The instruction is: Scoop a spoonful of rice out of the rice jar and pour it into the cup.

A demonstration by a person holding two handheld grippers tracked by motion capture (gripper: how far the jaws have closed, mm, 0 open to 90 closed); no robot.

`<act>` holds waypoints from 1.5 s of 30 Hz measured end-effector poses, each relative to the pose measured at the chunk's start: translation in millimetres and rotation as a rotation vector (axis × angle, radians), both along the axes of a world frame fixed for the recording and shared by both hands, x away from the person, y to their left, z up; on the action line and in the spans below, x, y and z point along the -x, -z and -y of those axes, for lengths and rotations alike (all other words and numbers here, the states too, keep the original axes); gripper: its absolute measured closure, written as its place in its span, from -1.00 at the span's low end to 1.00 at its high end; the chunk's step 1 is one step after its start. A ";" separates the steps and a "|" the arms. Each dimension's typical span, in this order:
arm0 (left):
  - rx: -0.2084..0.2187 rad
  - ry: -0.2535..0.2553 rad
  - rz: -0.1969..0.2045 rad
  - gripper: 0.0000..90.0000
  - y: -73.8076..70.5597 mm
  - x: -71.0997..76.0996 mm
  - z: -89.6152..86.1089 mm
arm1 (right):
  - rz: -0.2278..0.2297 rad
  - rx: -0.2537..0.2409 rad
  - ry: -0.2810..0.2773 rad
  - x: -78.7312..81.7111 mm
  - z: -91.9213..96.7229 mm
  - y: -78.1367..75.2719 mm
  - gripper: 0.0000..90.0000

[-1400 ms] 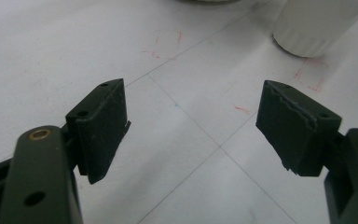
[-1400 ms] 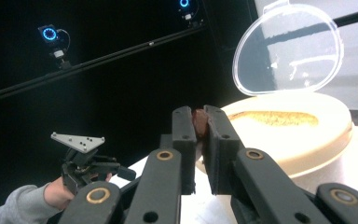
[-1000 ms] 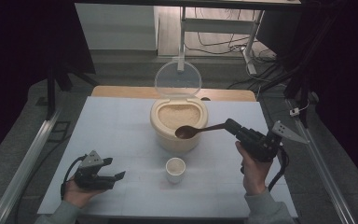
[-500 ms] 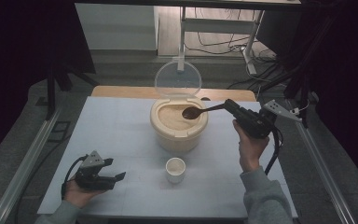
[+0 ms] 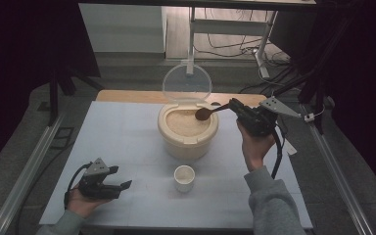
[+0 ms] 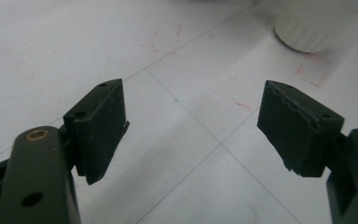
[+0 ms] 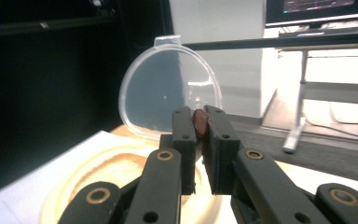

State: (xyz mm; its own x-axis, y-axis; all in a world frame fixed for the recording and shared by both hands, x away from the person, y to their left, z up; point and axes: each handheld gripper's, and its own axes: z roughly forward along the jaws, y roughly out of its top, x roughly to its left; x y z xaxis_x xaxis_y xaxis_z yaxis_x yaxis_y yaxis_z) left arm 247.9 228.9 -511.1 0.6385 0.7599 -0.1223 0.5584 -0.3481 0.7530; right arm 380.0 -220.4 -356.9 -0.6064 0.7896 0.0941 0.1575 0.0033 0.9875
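Above the rice container (image 5: 188, 132), right tongs (image 5: 234, 105) clenched on a brown spoon (image 5: 206, 113), left tongs (image 5: 122, 185) spread wide, empty, near the table (image 5: 127, 127).

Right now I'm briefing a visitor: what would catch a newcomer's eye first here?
The cream container at mid-table, its clear lid standing open. The right tool holds a brown spoon over the grain inside. Nearer, a small white cup stands alone, and the left tool rests open at the table's near left.

A brown spoon (image 5: 206, 113) sits over a cream container (image 5: 187, 131) of tan grains. The lid (image 5: 187, 83) is clear, the cup (image 5: 184, 177) white. The desk (image 5: 127, 142) is pale grey-white with faint red marks.
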 end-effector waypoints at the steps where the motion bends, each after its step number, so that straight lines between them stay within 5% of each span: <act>1: 0.002 -0.001 -0.001 -0.48 0.0 0.0 -0.1 | 0.008 0.024 0.006 0.5 -1.8 -0.5 0.86; 10: -0.003 -0.003 -0.002 -0.48 0.0 -0.5 1.2 | -0.060 0.063 -0.030 -3.7 -12.8 8.5 0.86; 26: -0.011 0.005 -0.005 -0.47 0.0 -1.4 3.3 | -0.290 -0.186 -0.081 -16.2 -4.1 37.2 0.84; 45: -0.007 0.009 0.010 -0.46 -1.9 -0.5 2.8 | -0.443 -0.357 -0.073 -23.4 9.2 43.2 0.85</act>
